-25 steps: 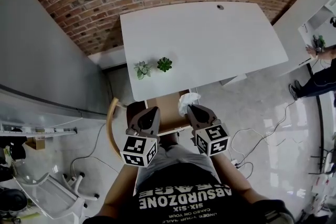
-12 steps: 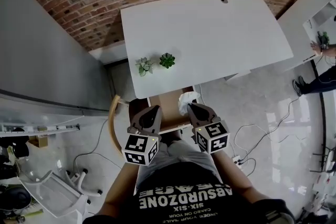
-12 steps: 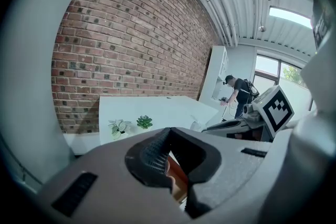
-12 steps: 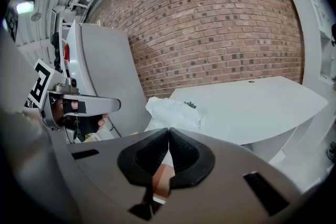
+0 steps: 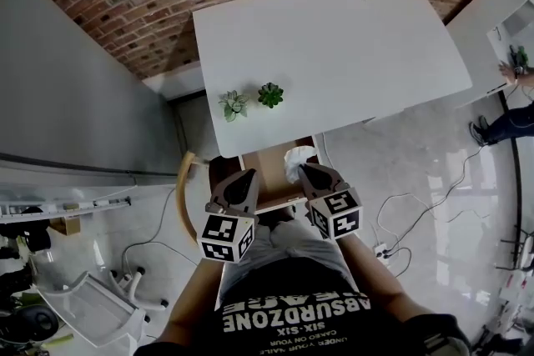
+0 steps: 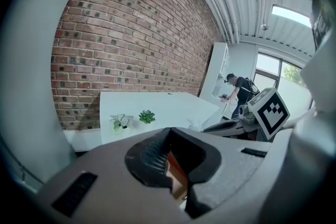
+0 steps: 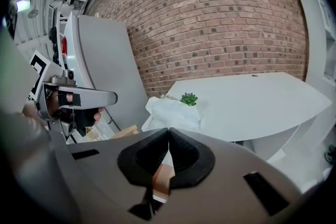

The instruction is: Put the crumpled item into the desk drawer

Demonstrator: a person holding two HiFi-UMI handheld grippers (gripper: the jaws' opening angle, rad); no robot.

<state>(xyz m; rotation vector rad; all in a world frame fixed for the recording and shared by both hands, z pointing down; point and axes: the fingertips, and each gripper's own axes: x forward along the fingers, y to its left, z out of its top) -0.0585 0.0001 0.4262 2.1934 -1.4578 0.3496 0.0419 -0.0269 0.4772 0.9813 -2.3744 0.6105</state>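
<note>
The crumpled white item [image 5: 298,159] hangs over the open desk drawer [image 5: 269,169], whose brown inside shows just below the white desk's [image 5: 334,54] front edge. My right gripper [image 5: 304,172] is shut on the item; in the right gripper view the white wad [image 7: 173,113] bulges out just beyond the closed jaw tips of the right gripper [image 7: 168,131]. To the left of it, my left gripper [image 5: 247,177] hovers over the drawer's left side. In the left gripper view the left gripper [image 6: 169,132] is shut with nothing held.
Two small potted plants [image 5: 234,104] [image 5: 270,94] stand near the desk's front left corner. A curved wooden chair back [image 5: 182,196] is left of the drawer. Cables [image 5: 400,213] lie on the floor at right. A person [image 5: 511,119] stands far right.
The view has shifted slightly. Both grippers and the crumpled item stay over the drawer in nearly the same place.
</note>
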